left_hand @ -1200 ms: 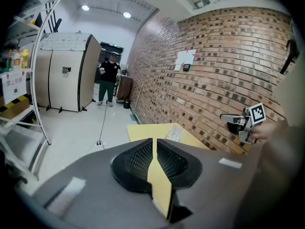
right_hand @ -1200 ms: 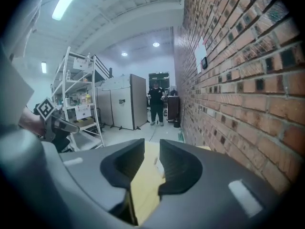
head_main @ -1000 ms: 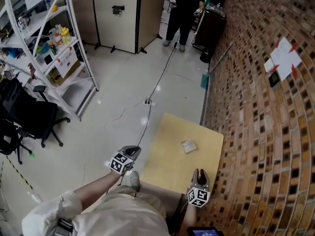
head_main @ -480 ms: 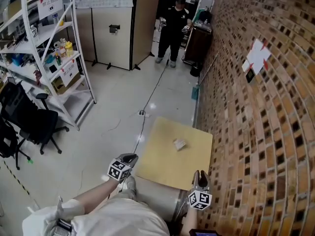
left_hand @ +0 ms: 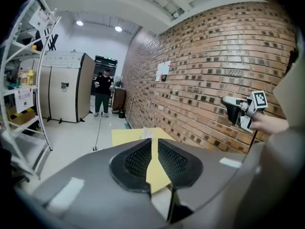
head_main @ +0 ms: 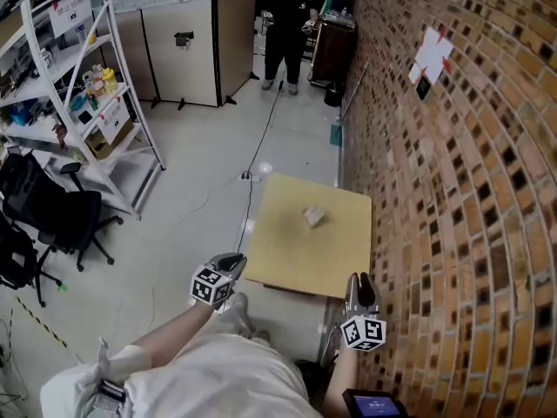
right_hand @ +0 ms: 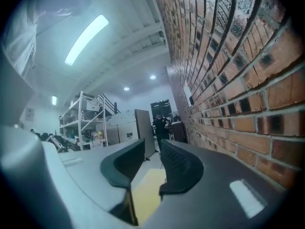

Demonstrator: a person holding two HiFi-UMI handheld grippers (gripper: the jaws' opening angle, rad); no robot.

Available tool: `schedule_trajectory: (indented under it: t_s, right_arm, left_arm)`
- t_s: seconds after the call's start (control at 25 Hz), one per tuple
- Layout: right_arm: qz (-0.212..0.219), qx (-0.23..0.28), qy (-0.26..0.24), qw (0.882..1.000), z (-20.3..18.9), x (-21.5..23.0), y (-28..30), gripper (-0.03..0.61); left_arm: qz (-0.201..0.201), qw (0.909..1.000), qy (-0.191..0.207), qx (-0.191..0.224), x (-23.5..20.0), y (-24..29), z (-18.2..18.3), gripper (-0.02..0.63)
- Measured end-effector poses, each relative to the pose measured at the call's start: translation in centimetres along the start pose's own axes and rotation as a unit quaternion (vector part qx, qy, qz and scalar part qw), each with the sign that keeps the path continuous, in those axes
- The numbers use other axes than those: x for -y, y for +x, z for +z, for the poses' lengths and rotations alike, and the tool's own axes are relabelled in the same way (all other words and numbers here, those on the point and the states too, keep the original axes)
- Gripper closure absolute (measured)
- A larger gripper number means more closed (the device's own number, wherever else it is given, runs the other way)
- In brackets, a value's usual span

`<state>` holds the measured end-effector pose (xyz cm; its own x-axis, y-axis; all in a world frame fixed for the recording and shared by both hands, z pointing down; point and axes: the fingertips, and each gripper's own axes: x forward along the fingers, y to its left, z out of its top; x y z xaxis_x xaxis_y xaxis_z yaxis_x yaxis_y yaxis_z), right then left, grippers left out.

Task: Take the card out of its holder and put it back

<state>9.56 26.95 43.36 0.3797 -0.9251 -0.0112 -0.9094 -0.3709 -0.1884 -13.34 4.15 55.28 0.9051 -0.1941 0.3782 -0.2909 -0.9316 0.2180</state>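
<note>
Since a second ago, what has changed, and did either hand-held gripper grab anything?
The head view has shifted: the table and the card holder on it now sit higher in the picture. The left hand-held gripper and right hand-held gripper have drawn back slightly to its near corners. Nothing was taken hold of or let go. Both stay empty, jaws apart; the card holder lies where it was on the table.
</note>
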Motion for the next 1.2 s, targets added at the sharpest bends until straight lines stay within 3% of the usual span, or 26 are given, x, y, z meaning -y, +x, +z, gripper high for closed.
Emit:
schedule_trajectory:
  t_s: [0.32,0.92,1.2]
  right_arm:
    - [0.006,0.007,0.005,1.0,-1.0,-2.9,-1.3,0.477]
    - [-0.018,-0.062,-0.031,0.997,-2.5,-7.1,1.4,0.477]
    - [-0.042,-0.091,-0.029,0.995,-5.0,-6.8,0.8,0.483]
  left_arm:
    - [-0.038,0.9992,0.011,-0.002,2.3,-1.4,0.5,0.552]
    - [-0.081,0.9955,-0.019,0.046,-2.0,-3.2,6.8,0.552]
    - [-0.1,0.9942,-0.017,0.037,-1.6,-2.4,7.1,0.552]
